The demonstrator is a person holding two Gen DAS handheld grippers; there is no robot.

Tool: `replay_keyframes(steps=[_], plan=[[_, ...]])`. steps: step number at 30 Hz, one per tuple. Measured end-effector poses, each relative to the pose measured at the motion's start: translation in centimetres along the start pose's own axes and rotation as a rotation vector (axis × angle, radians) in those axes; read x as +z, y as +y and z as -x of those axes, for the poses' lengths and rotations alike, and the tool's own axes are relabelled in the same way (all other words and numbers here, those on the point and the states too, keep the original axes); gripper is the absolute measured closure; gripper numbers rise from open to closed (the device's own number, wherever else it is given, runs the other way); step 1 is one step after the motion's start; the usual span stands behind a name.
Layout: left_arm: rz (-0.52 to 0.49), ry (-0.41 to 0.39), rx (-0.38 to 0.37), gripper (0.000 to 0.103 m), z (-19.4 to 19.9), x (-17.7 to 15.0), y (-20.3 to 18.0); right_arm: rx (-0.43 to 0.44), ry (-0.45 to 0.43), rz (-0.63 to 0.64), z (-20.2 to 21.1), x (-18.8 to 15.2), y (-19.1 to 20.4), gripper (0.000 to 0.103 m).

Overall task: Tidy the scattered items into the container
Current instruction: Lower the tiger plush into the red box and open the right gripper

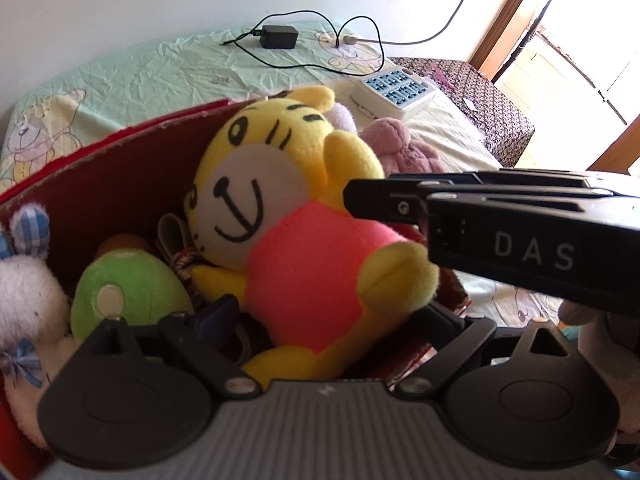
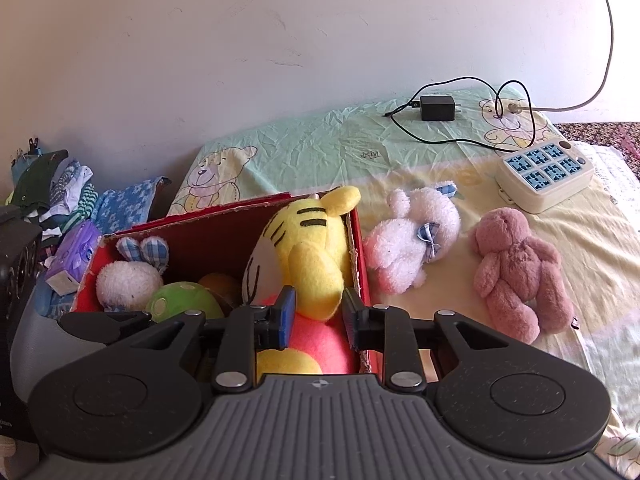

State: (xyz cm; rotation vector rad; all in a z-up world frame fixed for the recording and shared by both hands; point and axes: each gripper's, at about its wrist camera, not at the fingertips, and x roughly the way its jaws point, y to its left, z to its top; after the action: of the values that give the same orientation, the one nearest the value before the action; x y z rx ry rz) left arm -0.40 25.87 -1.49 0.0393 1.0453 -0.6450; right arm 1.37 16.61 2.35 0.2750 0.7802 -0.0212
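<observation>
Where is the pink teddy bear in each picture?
Left wrist view: the pink teddy bear peeks out upper right of centre, behind the yellow tiger.
Right wrist view: the pink teddy bear lies on the bedsheet at the right.
Shared landmark: the white power strip, just beyond the bear.

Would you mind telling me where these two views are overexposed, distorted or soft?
Left wrist view: the doorway at top right is blown out white, and the red box rim bows with fisheye curvature. Right wrist view: evenly lit, sunlight washing the bed sheet on the right; corners vignette dark.
</observation>
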Motion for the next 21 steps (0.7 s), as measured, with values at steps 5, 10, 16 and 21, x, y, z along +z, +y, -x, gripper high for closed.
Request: replay_keyframes(steps=[5, 10, 16, 21], plan=[[0.007, -0.006, 0.020, 0.008, 0.5, 0.2, -0.1, -0.004, 0.002, -0.002, 0.2, -0.2, -0.1, 0.077], [0.015, -0.010, 0.037, 0.008, 1.2, 0.1, -0.3, 0.005, 0.001, -0.045, 0.4, -0.5, -0.8, 0.077], [0.019, -0.027, 0.065, 0.004, 2.0, 0.0, -0.4, 0.021, -0.012, -0.078, 0.8, -0.6, -1.2, 0.077], [0.052, -0.029, 0.060, 0.004, 1.9, 0.0, 0.0, 0.018, -0.014, -0.053, 1.0, -0.7, -0.9, 0.077]])
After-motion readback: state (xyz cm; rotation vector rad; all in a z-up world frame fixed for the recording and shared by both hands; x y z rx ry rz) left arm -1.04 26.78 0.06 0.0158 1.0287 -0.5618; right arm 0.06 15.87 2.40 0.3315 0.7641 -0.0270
